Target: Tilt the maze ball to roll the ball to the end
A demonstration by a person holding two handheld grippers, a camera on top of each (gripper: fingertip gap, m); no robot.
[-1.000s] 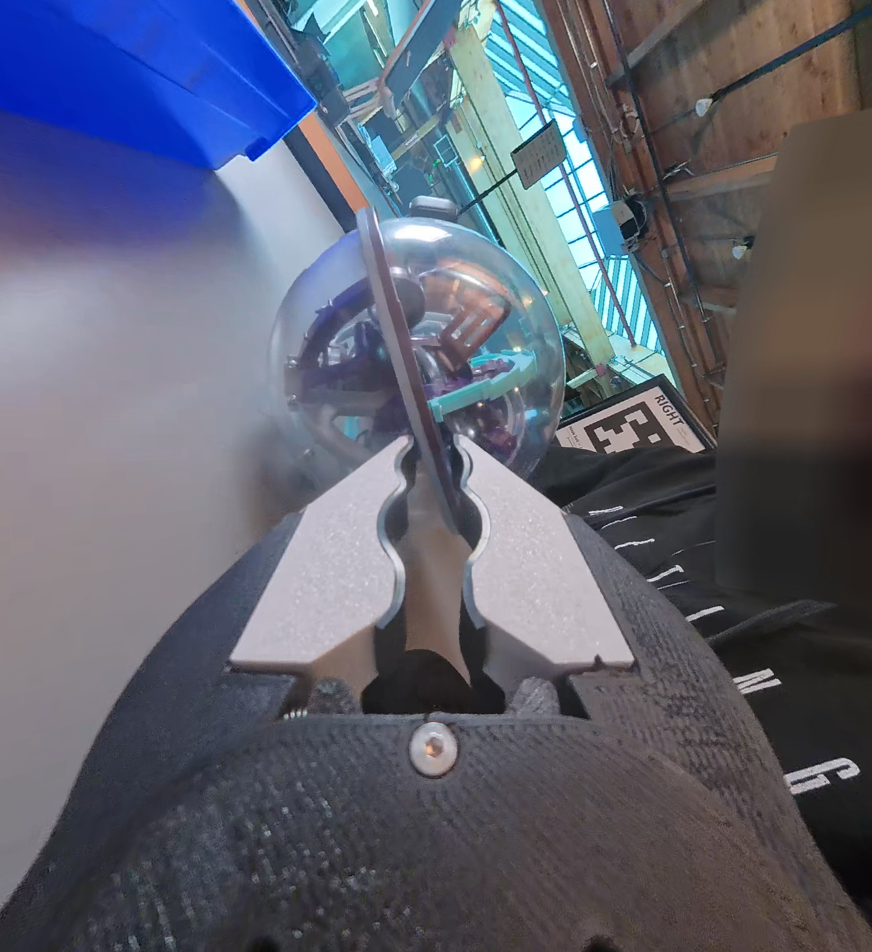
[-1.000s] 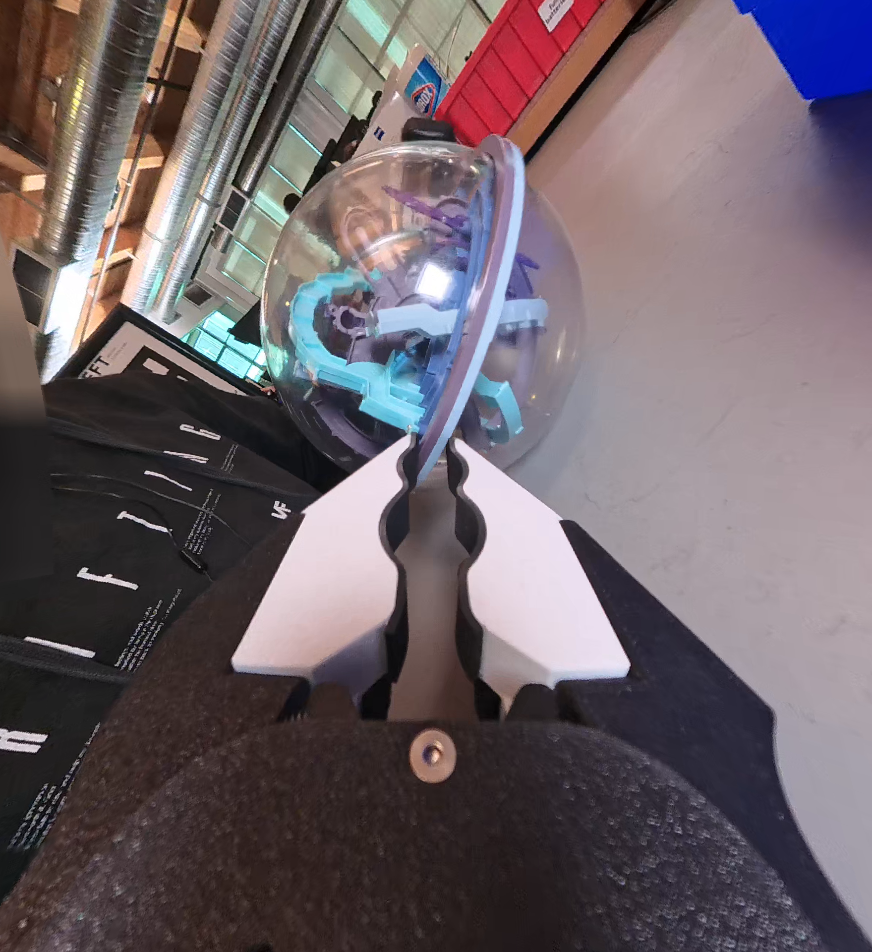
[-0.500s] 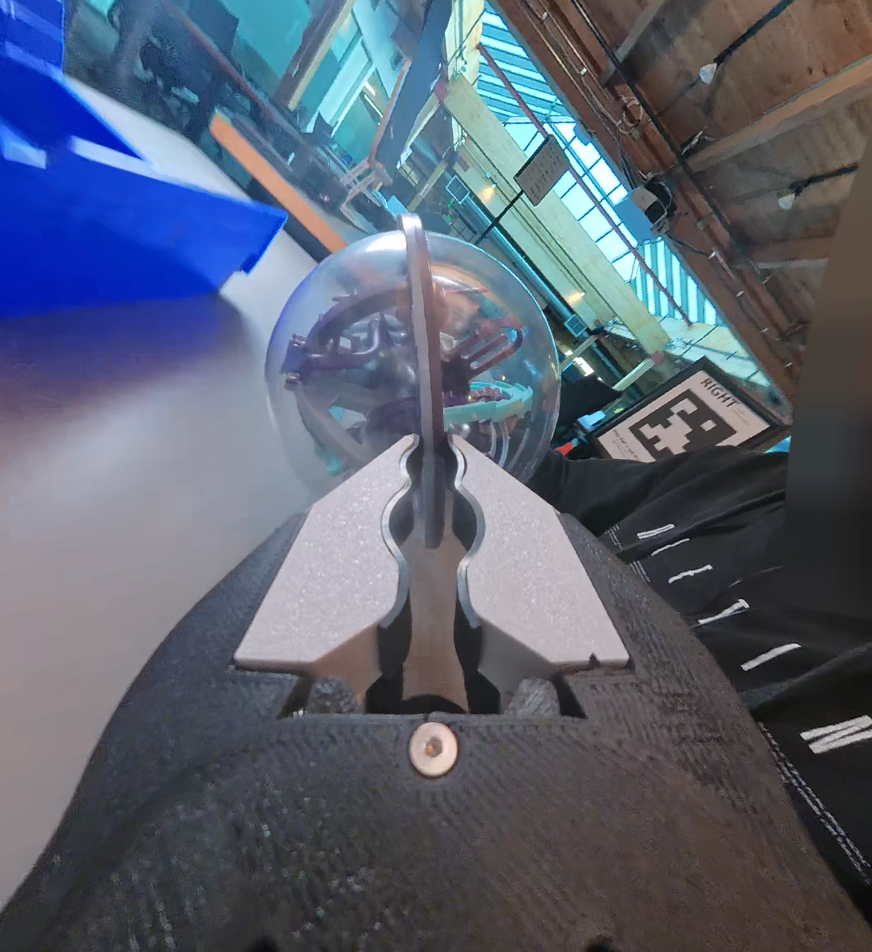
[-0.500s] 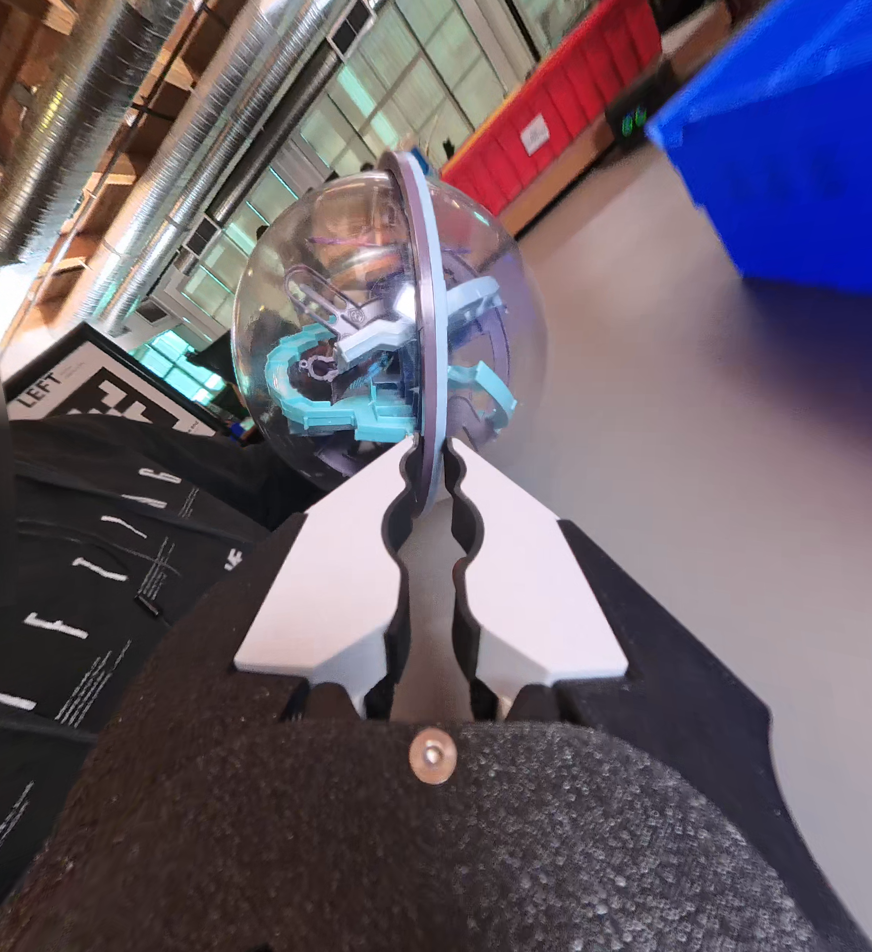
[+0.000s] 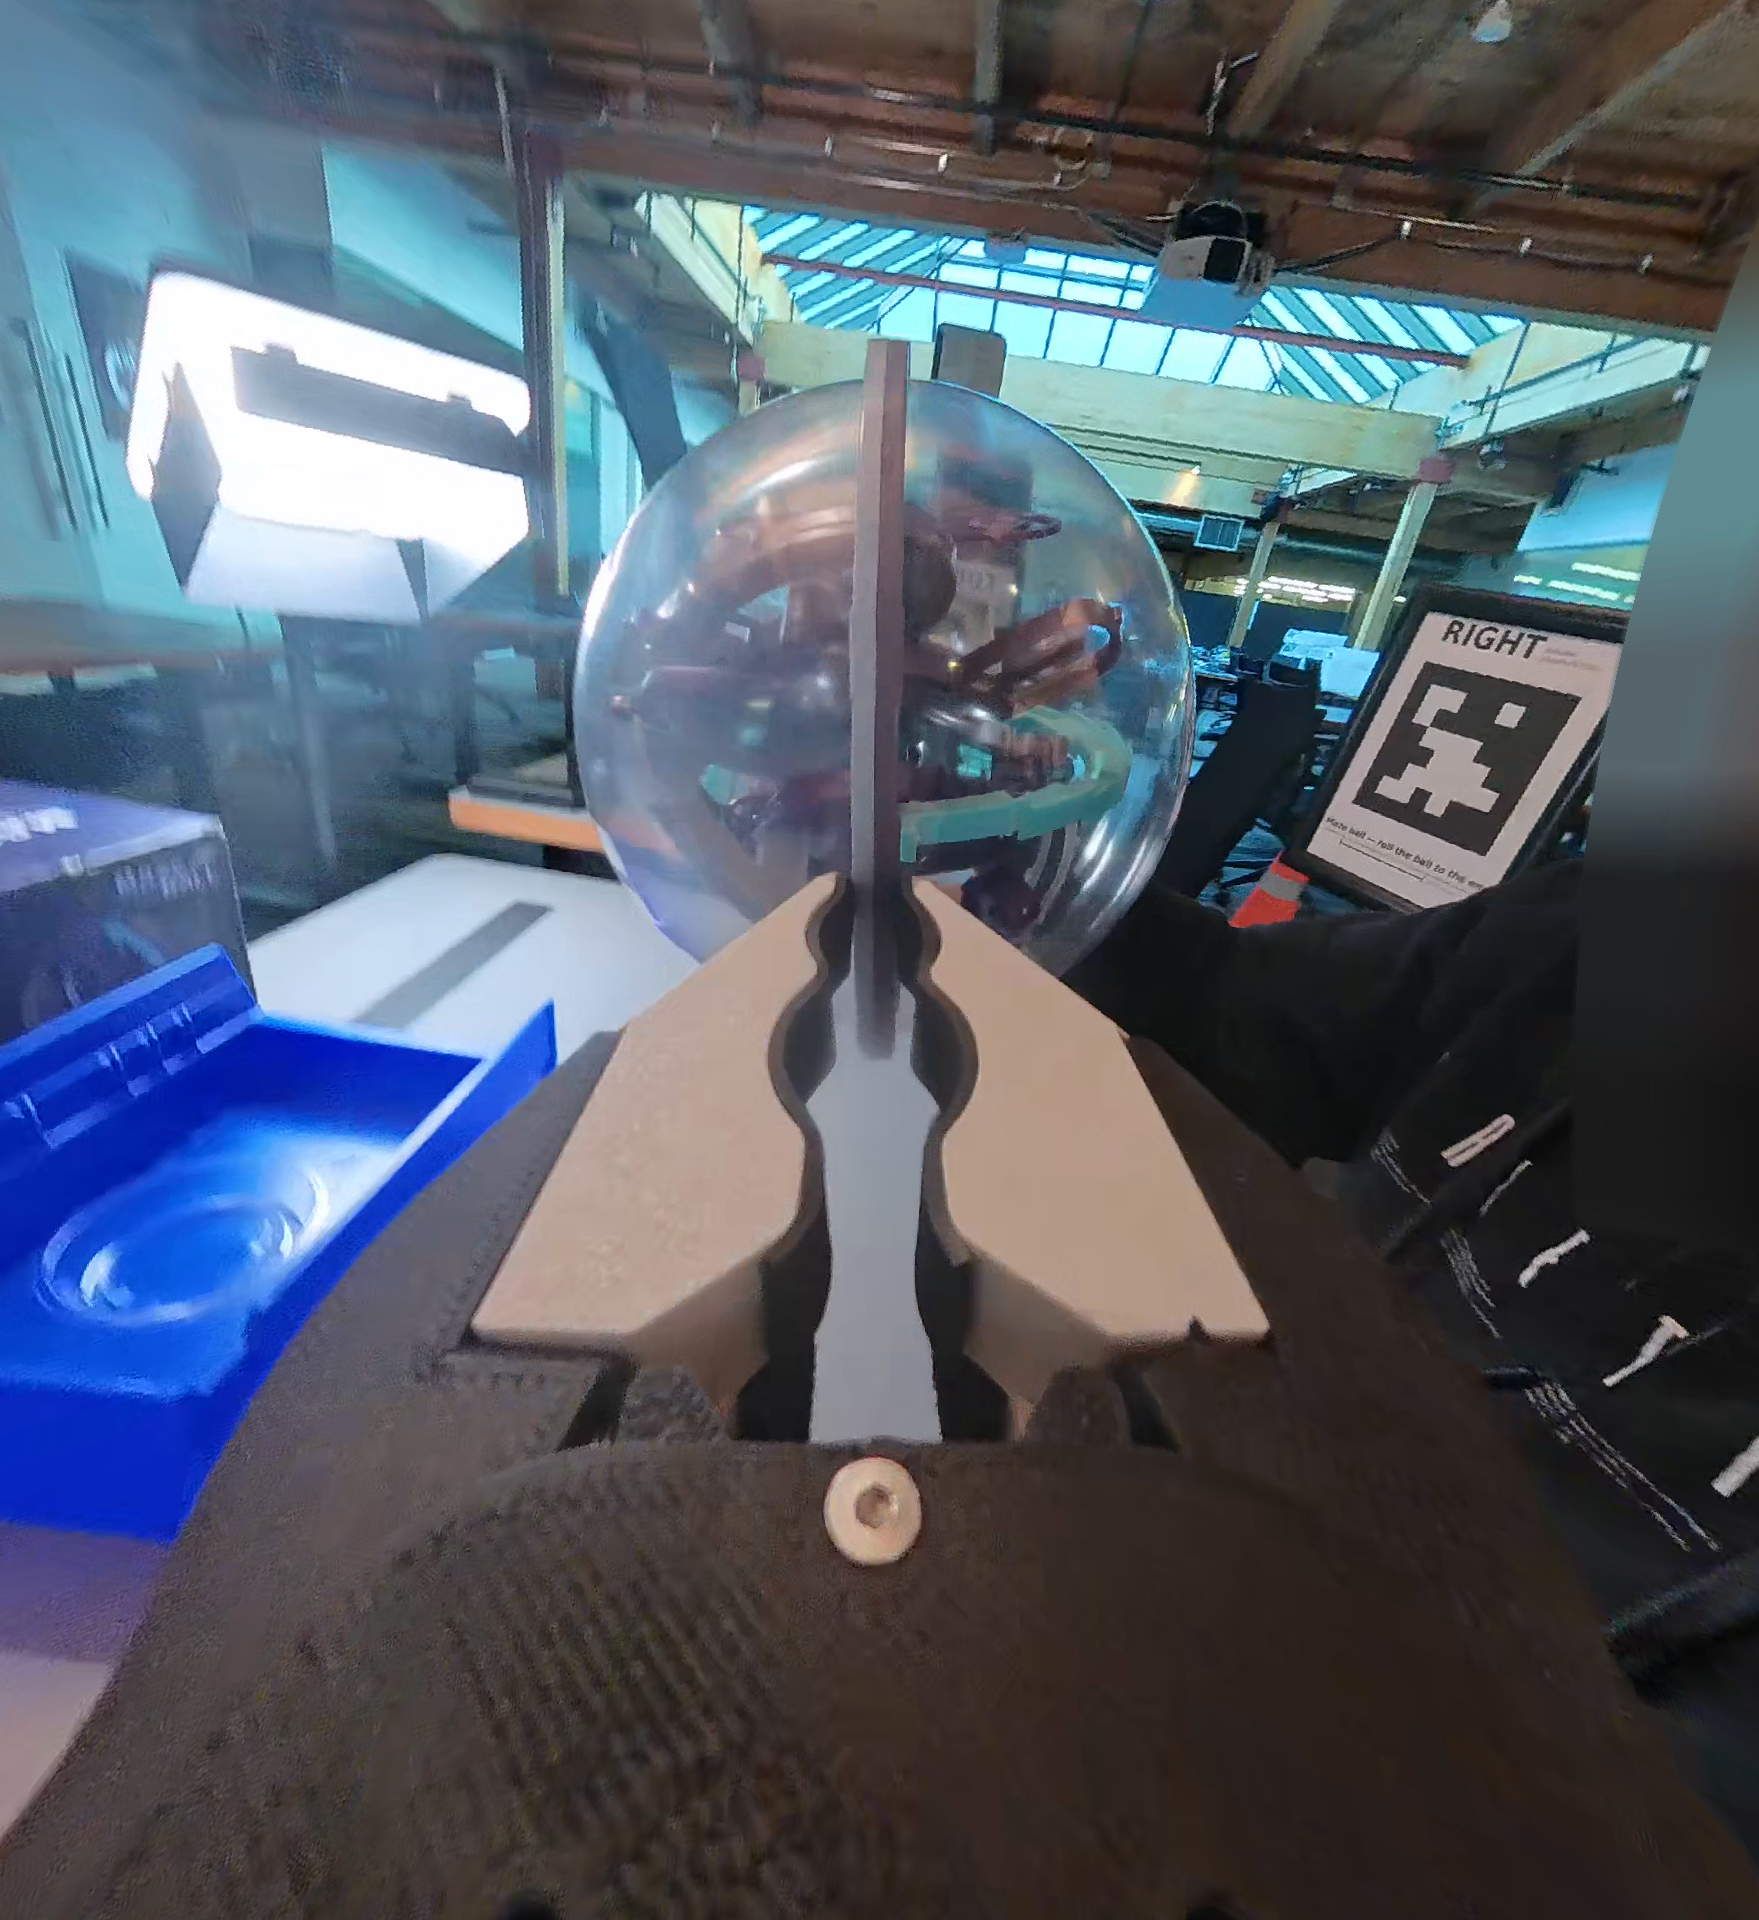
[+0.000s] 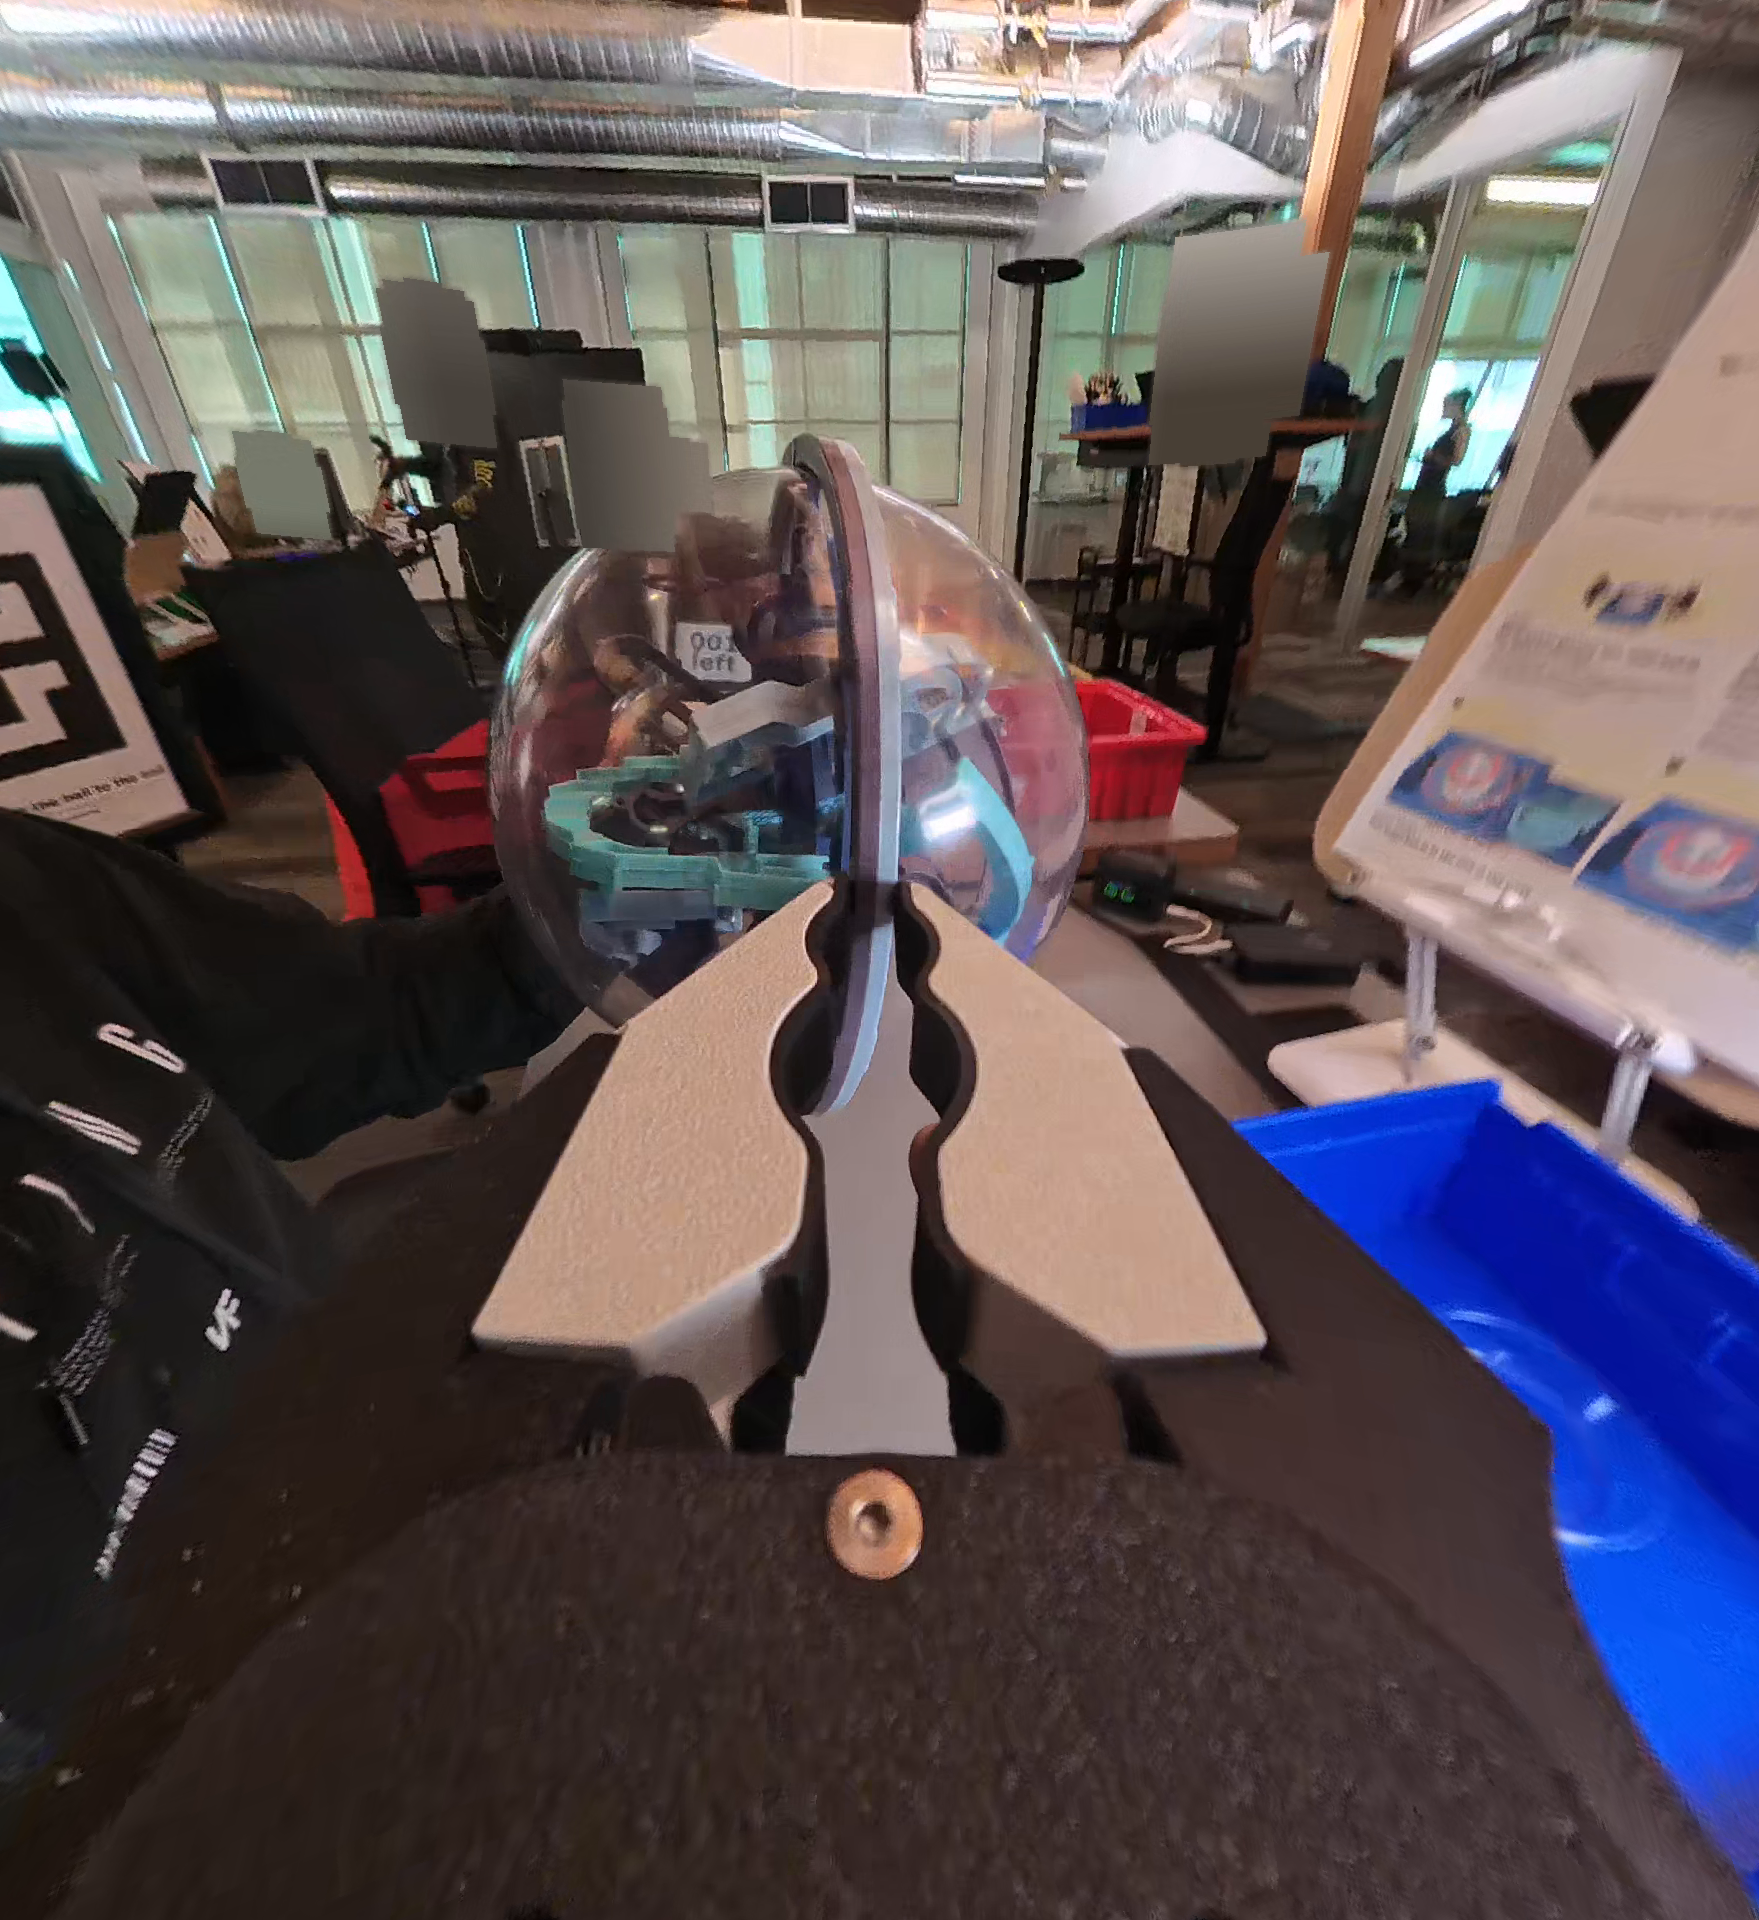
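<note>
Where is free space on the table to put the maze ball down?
Bare white table lies behind the blue bin, left of the maze ball. The bin's floor is also free. Right side is crowded: instruction stand, black devices.

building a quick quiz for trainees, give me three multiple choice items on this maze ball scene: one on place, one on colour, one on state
1. Where does the blue bin lie in the left wrist view?
A. lower left of the maze ball
B. above the maze ball
C. to the right of the maze ball

2. What colour is the curved track inside the maze ball?
A. yellow
B. teal
C. white

3. What is the left claw doing?
A. open, away from the ball
B. shut on the ball's flat ring
C. resting in the bin

Answers:
1. A, the bin sits at the lower left edge, below the sphere.
2. B, a teal track arcs through the clear shell.
3. B, its jaws pinch the ring edge, as the right claw does.
</note>
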